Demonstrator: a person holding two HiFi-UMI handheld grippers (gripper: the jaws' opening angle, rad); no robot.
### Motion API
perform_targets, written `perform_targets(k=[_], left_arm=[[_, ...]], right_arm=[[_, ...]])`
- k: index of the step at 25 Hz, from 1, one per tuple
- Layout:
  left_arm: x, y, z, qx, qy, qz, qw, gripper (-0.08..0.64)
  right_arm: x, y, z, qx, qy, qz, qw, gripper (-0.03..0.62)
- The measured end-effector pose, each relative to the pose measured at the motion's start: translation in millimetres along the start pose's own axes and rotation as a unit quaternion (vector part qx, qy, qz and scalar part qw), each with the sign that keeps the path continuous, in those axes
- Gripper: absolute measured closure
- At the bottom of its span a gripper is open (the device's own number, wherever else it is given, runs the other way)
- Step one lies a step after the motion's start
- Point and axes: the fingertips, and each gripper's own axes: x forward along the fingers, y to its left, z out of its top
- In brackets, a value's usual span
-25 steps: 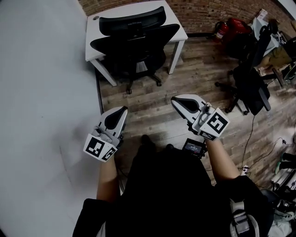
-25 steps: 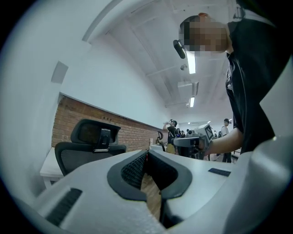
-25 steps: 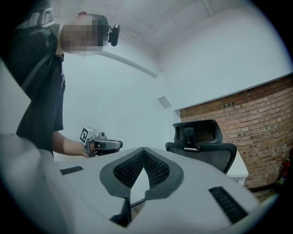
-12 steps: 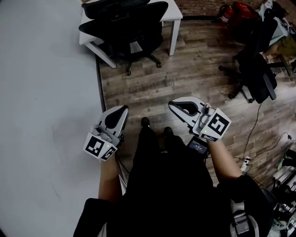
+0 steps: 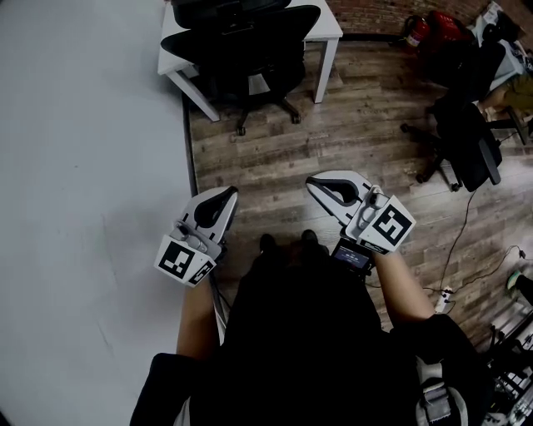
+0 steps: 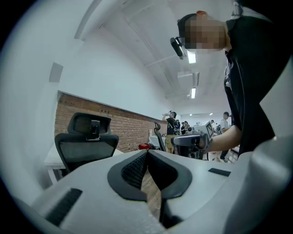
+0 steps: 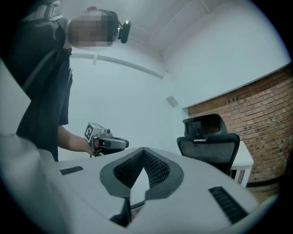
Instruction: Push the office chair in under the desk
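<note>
The black office chair (image 5: 250,50) stands at the top of the head view, its seat partly beneath the white desk (image 5: 331,23) and its wheeled base out on the wood floor. My left gripper (image 5: 228,194) and right gripper (image 5: 316,184) are held side by side well short of the chair, pointing toward it. Both are shut with nothing between the jaws. The left gripper view shows its closed jaws (image 6: 147,153) with the chair's mesh back (image 6: 86,142) ahead on the left. In the right gripper view the closed jaws (image 7: 143,151) have the chair (image 7: 208,142) ahead on the right.
A grey wall (image 5: 83,166) runs along the left, a brick wall (image 7: 265,105) behind the desk. A second black chair (image 5: 462,133) and a red bag (image 5: 437,33) stand at the right. A cable and power strip (image 5: 445,295) lie on the floor.
The chair and desk have slid toward the top of the head view, so less of the desk shows. Both grippers stay shut and side by side. The person's feet have shifted.
</note>
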Motion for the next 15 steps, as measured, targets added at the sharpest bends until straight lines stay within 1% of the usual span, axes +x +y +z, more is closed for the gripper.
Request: perform_targets(k=[2,3,5,8,12,15], left_arm=[[-5.4,4.3,3.5,0.025,0.003,-0.001,0.9997,0.543],[-8.5,6.9,2.3,0.031,0.005,-0.001,0.9995,0.543],[-14.1,14.3,0.9,0.031,0.006,0.001,0.9995,0.543],[-20.3,21.4,5.0,0.029,-0.007,0.005,0.9995,0.543],[-25.3,21.1,-2.1,0.019,-0.007,0.001,0.9998,0.543],[-25.5,18.7,0.9,0.022,-0.015,-0.006,0.9996,0.543]], right_arm=[[13.6,2.4,2.6,-0.004,0.000,-0.003,1.000,0.586],[20.6,4.0,3.2,-0.004,0.000,-0.004,1.000,0.586],[33.6,6.2,6.3,-0.005,-0.002,-0.006,1.000,0.586],[47.7,9.2,8.4,-0.009,0.000,-0.006,1.000,0.586],[51.4,12.5,7.9,-0.014,0.009,-0.009,1.000,0.586],[48.9,10.5,8.6,-0.019,0.013,-0.018,1.000,0.586]])
